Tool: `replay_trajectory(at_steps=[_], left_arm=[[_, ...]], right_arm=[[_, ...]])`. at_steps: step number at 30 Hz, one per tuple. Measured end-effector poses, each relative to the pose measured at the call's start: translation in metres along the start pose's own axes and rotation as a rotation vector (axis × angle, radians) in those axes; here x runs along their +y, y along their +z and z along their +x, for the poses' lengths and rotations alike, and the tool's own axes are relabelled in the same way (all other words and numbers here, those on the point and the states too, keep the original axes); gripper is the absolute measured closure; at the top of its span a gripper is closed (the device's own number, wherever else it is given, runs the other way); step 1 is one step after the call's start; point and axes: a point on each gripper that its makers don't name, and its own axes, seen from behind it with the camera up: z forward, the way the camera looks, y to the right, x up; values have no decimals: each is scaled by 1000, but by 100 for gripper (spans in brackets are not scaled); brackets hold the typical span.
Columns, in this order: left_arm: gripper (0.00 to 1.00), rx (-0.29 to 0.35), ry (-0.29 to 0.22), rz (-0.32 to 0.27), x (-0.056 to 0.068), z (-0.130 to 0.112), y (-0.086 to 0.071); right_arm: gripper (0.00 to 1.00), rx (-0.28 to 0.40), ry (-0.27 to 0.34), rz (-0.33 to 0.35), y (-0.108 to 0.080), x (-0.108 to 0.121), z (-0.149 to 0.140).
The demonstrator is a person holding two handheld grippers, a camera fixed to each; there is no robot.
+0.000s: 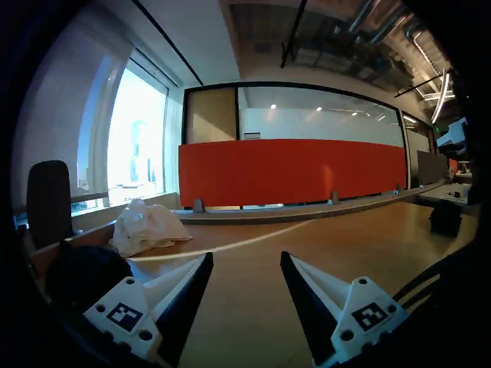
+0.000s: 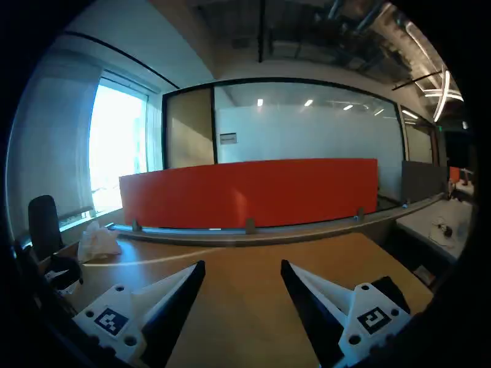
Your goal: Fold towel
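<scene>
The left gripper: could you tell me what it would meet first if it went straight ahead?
Probably the orange screen beyond the desk; the towel lies left of its line.

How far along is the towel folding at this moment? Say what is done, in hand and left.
Done: nothing; the towel lies crumpled on the table, far left. In hand: nothing; the left gripper and right gripper are open and empty. Left: reach the towel, spread it, fold it.
</scene>
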Motion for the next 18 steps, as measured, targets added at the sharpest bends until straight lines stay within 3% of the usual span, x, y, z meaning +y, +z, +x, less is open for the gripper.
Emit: replay_trajectory(at_steps=[6, 18], left_arm=[[19, 15, -27, 2, -4, -1, 0], [19, 22, -30, -5, -2, -1, 0]], right_arm=[[5, 2, -3, -2, 0, 3, -3], [5, 7, -11, -7, -2, 9, -3]])
